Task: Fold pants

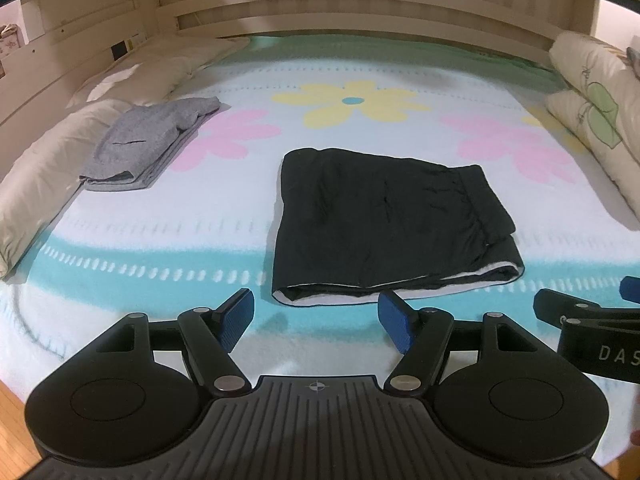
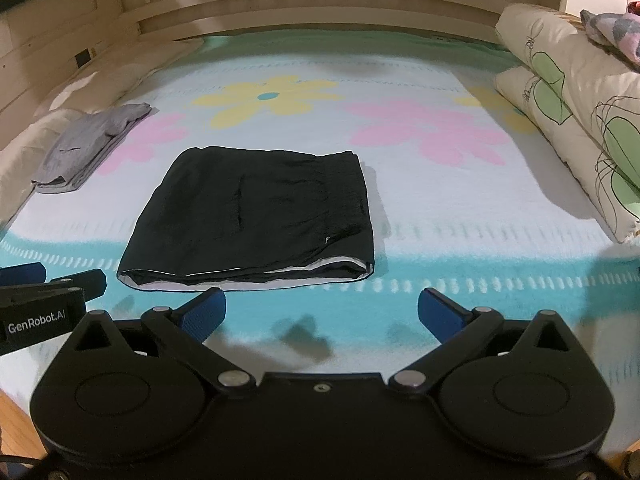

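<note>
Spread across the bed, a flowered blanket [image 1: 168, 248] in white, teal, pink and yellow fills both views, with a pale slatted headboard [image 1: 320, 12] behind it. We see the black pants [image 1: 384, 220] lying folded into a flat, roughly square bundle on the blanket, a thin white edge showing along the near side. A grey folded garment [image 1: 144, 148] sits off to the left against a cream pillow [image 1: 44, 176], well apart from the pants, and leaf-printed pillows [image 2: 572, 120] are stacked at the right.

Our left gripper [image 1: 316, 316] hovers just short of the pants' near edge, its blue-padded fingers [image 1: 240, 316] spread wide, released, touching nothing. Our right gripper [image 2: 320, 314] is likewise splayed wide and empty, its pads [image 2: 440, 314] above the teal band of the blanket, near the pants but apart from them. Each camera catches the other gripper at the edge of its view.
</note>
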The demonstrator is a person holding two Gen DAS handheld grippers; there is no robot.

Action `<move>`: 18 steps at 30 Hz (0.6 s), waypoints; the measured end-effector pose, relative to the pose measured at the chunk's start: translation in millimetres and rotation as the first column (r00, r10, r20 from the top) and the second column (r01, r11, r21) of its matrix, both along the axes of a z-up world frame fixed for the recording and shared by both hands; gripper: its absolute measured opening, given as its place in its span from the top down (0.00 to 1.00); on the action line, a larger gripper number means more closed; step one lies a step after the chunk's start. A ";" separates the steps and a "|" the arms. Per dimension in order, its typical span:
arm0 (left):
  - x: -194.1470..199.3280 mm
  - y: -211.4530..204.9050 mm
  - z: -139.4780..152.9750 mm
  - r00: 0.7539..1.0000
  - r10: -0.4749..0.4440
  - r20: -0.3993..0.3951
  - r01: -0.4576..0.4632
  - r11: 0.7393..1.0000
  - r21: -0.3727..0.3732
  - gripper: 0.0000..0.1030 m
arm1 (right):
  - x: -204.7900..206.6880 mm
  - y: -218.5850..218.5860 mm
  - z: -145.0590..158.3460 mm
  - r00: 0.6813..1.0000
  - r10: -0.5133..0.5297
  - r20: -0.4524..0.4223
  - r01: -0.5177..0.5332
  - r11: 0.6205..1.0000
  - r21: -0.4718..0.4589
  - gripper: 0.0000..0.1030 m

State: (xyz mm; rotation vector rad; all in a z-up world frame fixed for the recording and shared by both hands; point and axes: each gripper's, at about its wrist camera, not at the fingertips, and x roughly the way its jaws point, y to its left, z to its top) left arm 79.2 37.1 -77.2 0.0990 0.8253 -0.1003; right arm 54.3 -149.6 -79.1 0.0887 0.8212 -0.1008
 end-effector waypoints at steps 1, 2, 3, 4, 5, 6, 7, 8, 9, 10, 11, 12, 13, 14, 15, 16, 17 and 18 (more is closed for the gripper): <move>0.0 0.1 0.0 1.000 0.000 0.000 0.000 1.000 0.000 0.35 | 0.0 0.0 0.1 1.000 -0.001 0.000 0.001 1.000 0.000 0.01; 0.1 0.0 0.1 1.000 0.001 0.000 -0.001 1.000 -0.001 0.35 | -0.1 -0.2 0.3 1.000 -0.002 0.001 0.002 1.000 0.001 0.01; 0.2 0.0 0.0 1.000 0.001 0.000 -0.001 1.000 0.000 0.35 | -0.2 -0.3 0.2 1.000 -0.002 0.001 0.002 1.000 0.002 0.01; 0.2 -0.1 0.1 1.000 0.001 0.000 -0.001 1.000 0.000 0.35 | -0.3 -0.7 0.2 1.000 -0.003 0.002 0.003 1.000 0.003 0.01; 0.2 -0.3 0.2 1.000 0.002 0.000 -0.002 1.000 0.000 0.35 | -0.5 -1.1 0.2 1.000 -0.001 0.007 0.001 1.000 0.006 0.01; 0.3 -0.3 0.1 1.000 0.001 0.001 -0.001 1.000 0.002 0.35 | -1.6 -1.8 0.3 1.000 0.006 0.020 -0.006 1.000 0.018 0.01; 0.3 -0.3 0.1 1.000 0.001 0.001 -0.001 1.000 0.004 0.35 | -3.1 -2.6 -0.1 0.999 0.012 0.035 -0.014 0.999 0.036 0.01; 0.2 0.1 0.1 1.000 0.000 0.002 0.000 1.000 0.005 0.35 | -4.6 -3.5 -0.8 0.999 0.018 0.050 -0.021 0.998 0.058 0.01; 0.0 0.5 -0.1 1.000 -0.001 0.001 0.001 1.000 0.005 0.35 | -5.3 -3.9 -1.4 0.998 0.021 0.056 -0.025 0.997 0.074 0.01; -0.1 0.7 -0.2 1.000 -0.003 0.001 0.003 1.000 0.004 0.35 | -5.4 -4.2 -2.1 0.998 0.022 0.056 -0.027 0.996 0.085 0.01; -0.2 0.8 -0.3 1.000 -0.003 0.000 0.003 1.000 0.004 0.35 | -5.1 -4.0 -2.5 0.998 0.021 0.055 -0.025 0.996 0.087 0.01; -1.1 1.2 -0.2 1.000 -0.005 -0.001 0.005 1.000 0.002 0.35 | -5.1 -3.5 -3.0 0.998 0.020 0.056 -0.024 0.996 0.083 0.00; -1.4 1.4 -0.1 1.000 -0.005 -0.001 0.005 1.000 0.000 0.35 | -4.6 -2.8 -2.8 0.998 0.021 0.058 -0.025 0.997 0.077 0.00; -1.6 1.6 0.0 1.000 -0.005 0.001 0.005 1.000 -0.001 0.35 | -4.6 -1.9 -2.6 0.998 0.025 0.062 -0.029 0.997 0.069 0.00; -1.9 2.3 0.0 1.000 -0.005 0.005 0.005 1.000 0.001 0.35 | -5.3 -0.6 -2.5 0.997 0.027 0.066 -0.031 0.998 0.061 0.00; -2.2 2.5 0.1 1.000 -0.005 0.010 0.005 1.000 0.003 0.35 | -5.8 1.0 -2.2 0.997 0.028 0.072 -0.032 0.998 0.051 0.00; -2.5 2.8 0.3 1.000 -0.002 0.014 0.002 1.000 0.003 0.35 | -6.2 2.4 -1.9 0.997 0.030 0.077 -0.033 0.999 0.039 0.00; -2.7 3.5 0.0 1.000 -0.001 0.018 0.001 1.000 0.000 0.35 | -6.2 4.0 -1.7 0.997 0.034 0.075 -0.036 0.999 0.025 0.00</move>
